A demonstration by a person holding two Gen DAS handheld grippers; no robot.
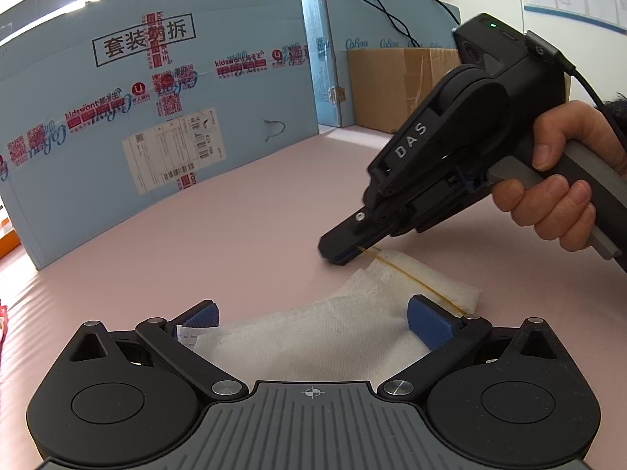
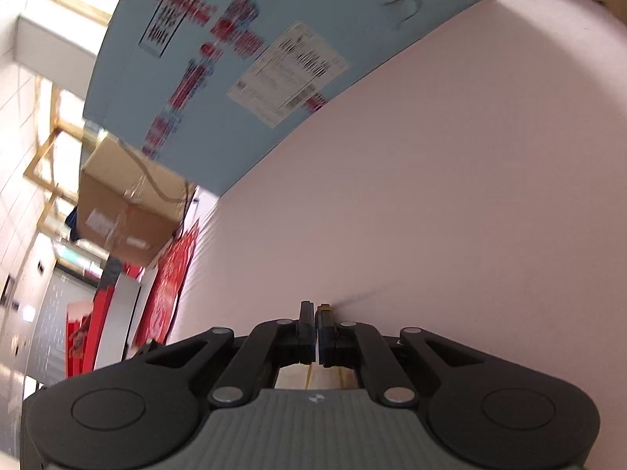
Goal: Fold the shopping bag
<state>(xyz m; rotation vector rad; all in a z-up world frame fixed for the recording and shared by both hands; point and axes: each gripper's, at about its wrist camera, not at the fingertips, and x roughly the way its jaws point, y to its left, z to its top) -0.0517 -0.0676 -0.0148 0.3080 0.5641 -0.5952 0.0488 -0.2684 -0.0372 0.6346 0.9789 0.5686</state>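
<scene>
Left gripper (image 1: 311,323): nearest the lens, held low and level over the pink table (image 1: 243,211), blue pads (image 1: 429,323) spread wide apart, gripping nothing. Shopping bag (image 1: 313,337): white, textured fabric, lying flat and creased on the table between and just beyond those pads; a small printed tag shows at its near-left edge; a thin yellow handle strap (image 1: 415,278) runs taut across its far-right corner. Right gripper (image 1: 345,256): beyond the bag, angled nose-down toward the table, person's right hand (image 1: 564,199) wrapped round the grip; fingers closed tight together, pinching the strap's far end at the bag's far edge. Blue printed carton (image 1: 156,117): upright, well behind the bag. Brown cardboard box (image 1: 395,86): behind the bag, to the carton's right.
</scene>
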